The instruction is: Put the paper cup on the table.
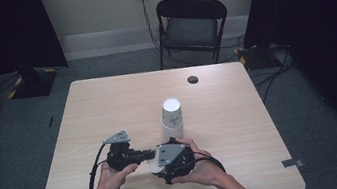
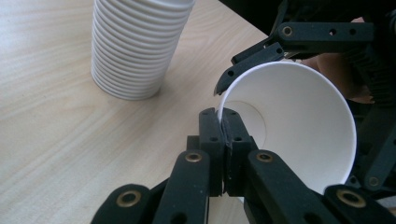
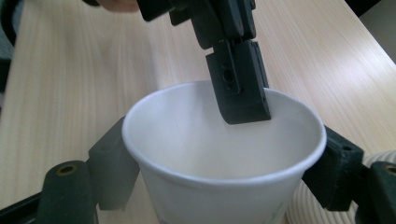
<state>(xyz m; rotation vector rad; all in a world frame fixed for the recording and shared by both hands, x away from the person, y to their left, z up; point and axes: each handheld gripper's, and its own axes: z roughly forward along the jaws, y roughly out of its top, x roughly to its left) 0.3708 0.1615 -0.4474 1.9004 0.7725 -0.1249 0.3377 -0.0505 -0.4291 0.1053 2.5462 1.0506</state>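
A single white paper cup (image 1: 155, 164) is held just above the table's near edge, between both grippers. In the right gripper view the cup (image 3: 219, 186) sits between my right gripper (image 3: 224, 165)'s jaws, which clamp its outer wall on both sides. My left gripper (image 2: 223, 116) is shut on the rim of the cup (image 2: 299, 130), one jaw inside and one outside. In the high view the left gripper (image 1: 148, 154) reaches in from the left and the right gripper (image 1: 161, 165) sits under a hand. A tall stack of white cups (image 1: 172, 116) (image 2: 135, 46) stands upside down just behind them.
The wooden table (image 1: 108, 108) has a small dark round hole (image 1: 193, 79) near its far edge. A black folding chair (image 1: 191, 25) stands beyond the table. Cables lie on the grey floor at the far right (image 1: 270, 77).
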